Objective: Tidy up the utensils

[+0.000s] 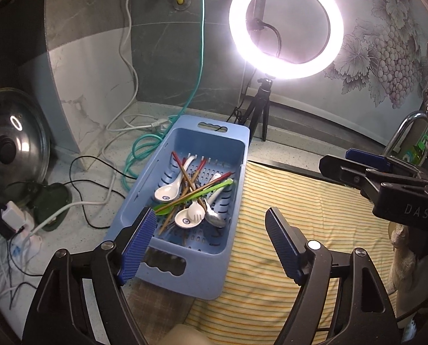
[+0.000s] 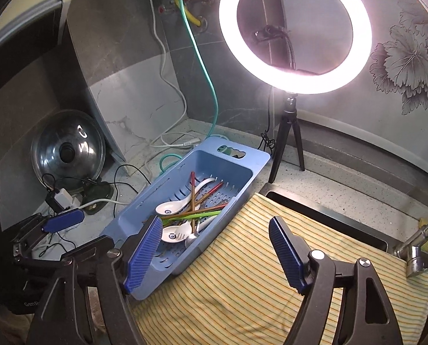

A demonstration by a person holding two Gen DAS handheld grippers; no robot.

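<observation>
A blue slotted basket lies on the counter with mixed utensils heaped in it. Among them are white ceramic spoons, brown chopsticks with red ends, a green plastic utensil, a white fork and a metal spoon. My left gripper hovers open above the basket's near end, nothing between its blue pads. My right gripper is open too, over the basket's right edge and the cloth, holding nothing.
A yellow striped cloth covers the sink to the right of the basket. A lit ring light stands on a tripod behind. A pot lid, a power strip and cables lie left; a tap is right.
</observation>
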